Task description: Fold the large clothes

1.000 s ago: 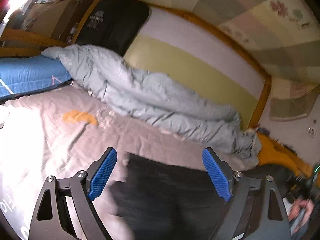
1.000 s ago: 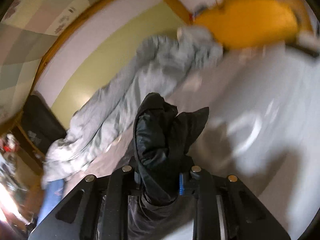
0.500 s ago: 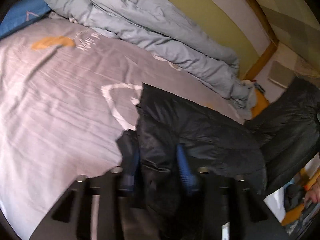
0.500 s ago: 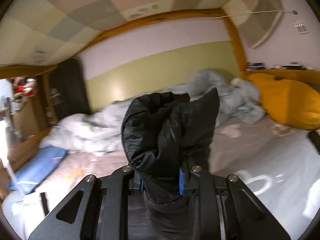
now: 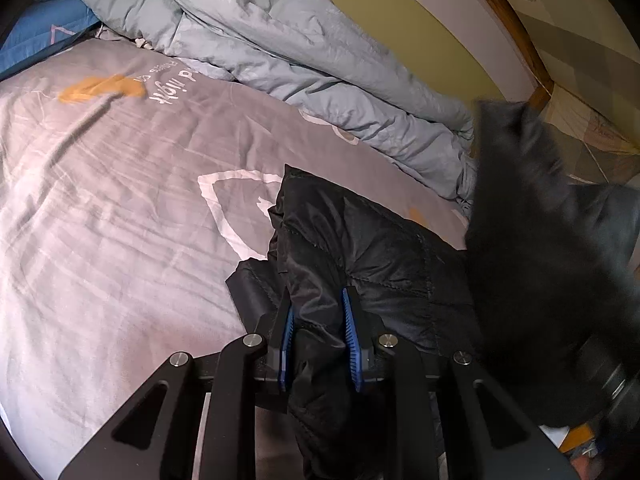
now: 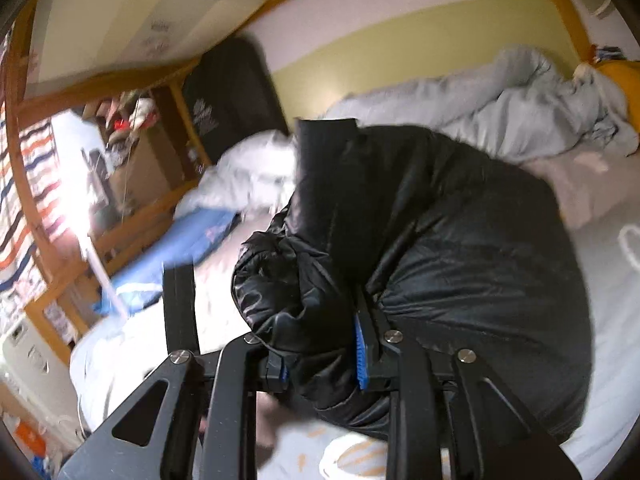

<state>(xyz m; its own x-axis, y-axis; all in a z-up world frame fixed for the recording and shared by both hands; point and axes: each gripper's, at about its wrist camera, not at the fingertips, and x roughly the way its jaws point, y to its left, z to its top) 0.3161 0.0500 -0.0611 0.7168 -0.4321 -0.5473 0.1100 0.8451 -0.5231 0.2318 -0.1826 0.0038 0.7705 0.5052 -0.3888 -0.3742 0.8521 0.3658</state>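
A black puffer jacket (image 5: pixel 384 248) lies on the grey bedsheet (image 5: pixel 120 200). My left gripper (image 5: pixel 318 320) is shut on a fold of the jacket near its edge, low over the bed. A blurred raised part of the jacket (image 5: pixel 540 240) hangs at the right of the left wrist view. In the right wrist view my right gripper (image 6: pixel 320 354) is shut on a bunched part of the jacket (image 6: pixel 460 248), and the fabric bulges over the fingers. The left gripper's black frame (image 6: pixel 180 308) shows at the left there.
A crumpled light grey duvet (image 5: pixel 300 52) runs along the yellow-green wall behind the jacket. A blue pillow (image 5: pixel 36 32) lies at the far left. An orange pillow (image 6: pixel 624 76) sits at the bed's far right. A wooden shelf (image 6: pixel 120 160) stands left.
My left gripper went from open above the jacket to shut on its edge. My right gripper, still shut on the jacket, swung the held fabric across toward the left.
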